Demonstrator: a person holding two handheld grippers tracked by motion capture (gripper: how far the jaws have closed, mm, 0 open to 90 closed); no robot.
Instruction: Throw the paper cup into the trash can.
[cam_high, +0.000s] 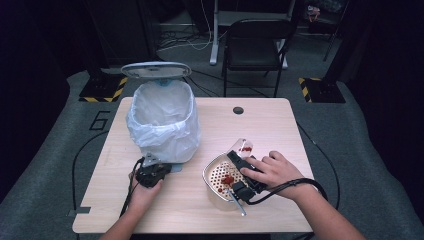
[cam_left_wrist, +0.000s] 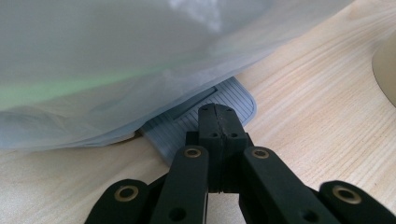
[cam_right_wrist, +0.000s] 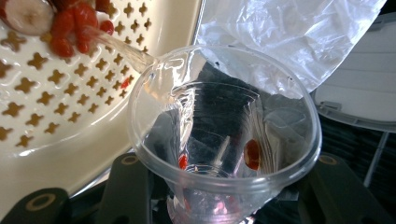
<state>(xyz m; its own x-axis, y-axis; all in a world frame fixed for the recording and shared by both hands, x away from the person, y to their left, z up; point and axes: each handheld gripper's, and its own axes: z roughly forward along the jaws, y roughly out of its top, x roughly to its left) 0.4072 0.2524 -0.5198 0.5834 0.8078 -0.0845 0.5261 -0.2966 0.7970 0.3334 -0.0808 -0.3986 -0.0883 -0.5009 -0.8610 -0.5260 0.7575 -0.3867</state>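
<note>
- The right gripper (cam_high: 243, 161) gripped a clear plastic cup (cam_right_wrist: 224, 135), tipped over a cream perforated strainer basket (cam_high: 216, 175) on the pale wooden table (cam_high: 270, 125); liquid ran from the rim onto red fruit pieces (cam_right_wrist: 74, 23) and a banana slice (cam_right_wrist: 25, 14); a few red bits clung inside the cup.
- The left gripper (cam_left_wrist: 217, 119) had its jaws pressed together, empty, resting near the grey ribbed pedal (cam_left_wrist: 205, 116) of a bin lined with a white plastic bag (cam_high: 162, 120); its lid (cam_high: 156, 70) stood open.

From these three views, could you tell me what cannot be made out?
- High view: the inside of the white-lined bin is hidden by its liner.
- Right gripper view: the clear plastic cup hides its gripper's jaws.
- Left gripper view: the bag blurs the bin's body.
</note>
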